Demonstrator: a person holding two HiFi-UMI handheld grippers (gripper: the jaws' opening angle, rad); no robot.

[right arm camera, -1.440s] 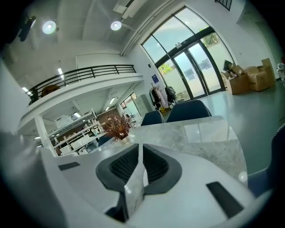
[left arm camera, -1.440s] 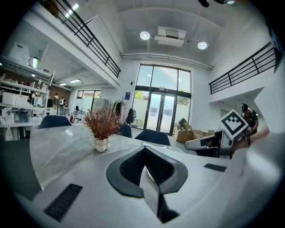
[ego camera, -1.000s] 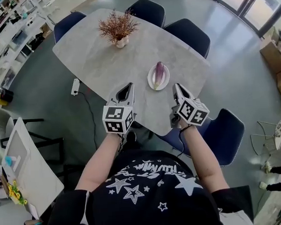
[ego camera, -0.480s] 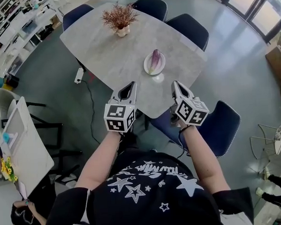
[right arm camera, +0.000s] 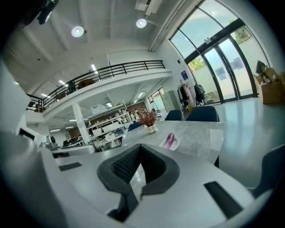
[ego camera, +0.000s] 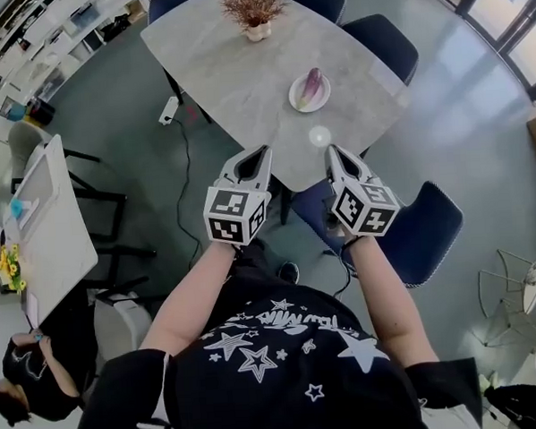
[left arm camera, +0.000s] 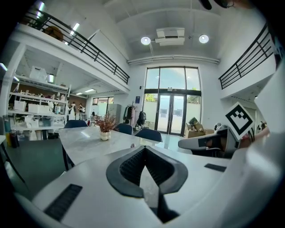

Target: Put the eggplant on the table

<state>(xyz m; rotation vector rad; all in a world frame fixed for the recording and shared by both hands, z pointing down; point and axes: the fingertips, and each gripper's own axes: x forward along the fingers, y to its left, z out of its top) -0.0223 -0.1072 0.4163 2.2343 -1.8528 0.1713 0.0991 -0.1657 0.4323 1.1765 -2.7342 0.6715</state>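
Note:
A purple eggplant (ego camera: 312, 83) lies on a small white plate (ego camera: 309, 100) near the right end of the grey table (ego camera: 233, 67). In the right gripper view the eggplant (right arm camera: 169, 139) shows ahead, well beyond the jaws. My left gripper (ego camera: 263, 152) and right gripper (ego camera: 330, 149) are held side by side over the floor, short of the table's near edge. Both are shut with nothing between their jaws, as seen on the left gripper (left arm camera: 144, 149) and the right gripper (right arm camera: 139, 147) in their own views.
A dried plant in a white vase (ego camera: 254, 7) stands at the table's far end. Dark blue chairs (ego camera: 423, 232) ring the table. A power strip (ego camera: 168, 110) and its cable lie on the floor at the left. A white desk (ego camera: 45, 234) and a person (ego camera: 30, 374) are at the left.
The table and plate have slid up and away in the head view. Both grippers, earlier over the table's near edge, are now back over the floor. They stay shut.

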